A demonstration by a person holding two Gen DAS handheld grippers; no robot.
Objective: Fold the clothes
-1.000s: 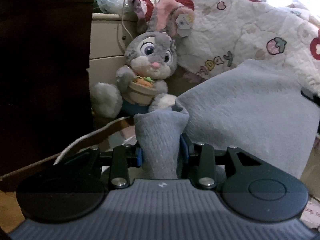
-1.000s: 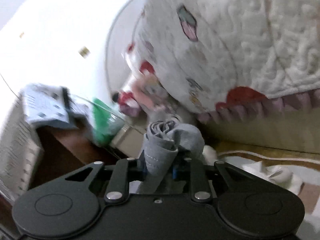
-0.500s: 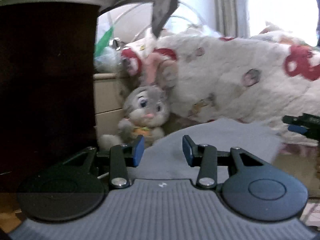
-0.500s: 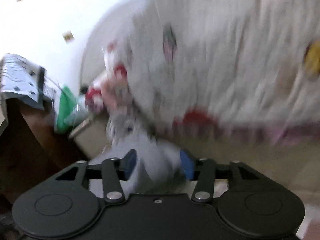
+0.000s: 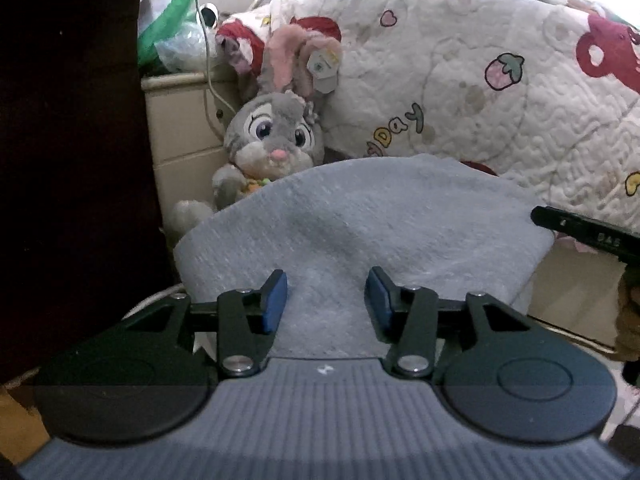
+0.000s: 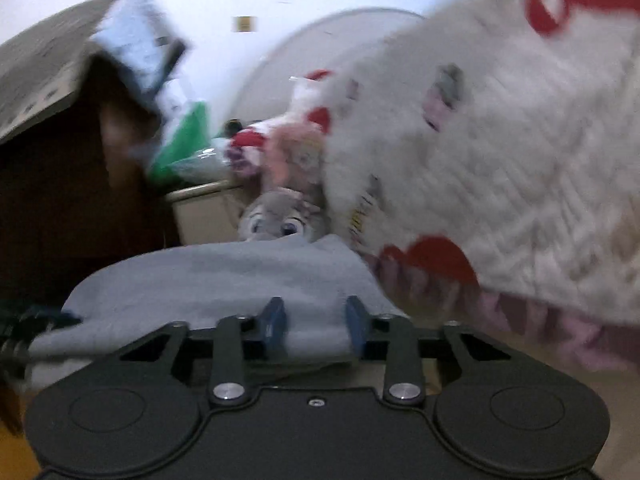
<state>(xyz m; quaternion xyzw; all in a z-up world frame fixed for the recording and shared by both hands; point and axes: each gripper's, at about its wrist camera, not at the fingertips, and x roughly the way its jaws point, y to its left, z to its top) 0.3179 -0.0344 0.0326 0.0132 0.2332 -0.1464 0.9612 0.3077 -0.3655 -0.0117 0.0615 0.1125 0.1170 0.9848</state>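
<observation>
Cloth [image 5: 360, 224] lies flat w/ smooth top edge. Left tool [image 5: 326, 294] and right tool [image 6: 316, 322] both wide open, empty, so cloth rests unheld.

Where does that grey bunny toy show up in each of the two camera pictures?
Left wrist view: the bunny toy sits left of centre, above the grey cloth.
Right wrist view: only its blurred face peeks over the cloth, near centre.
Shared landmark: the white quilt beside it.
</observation>
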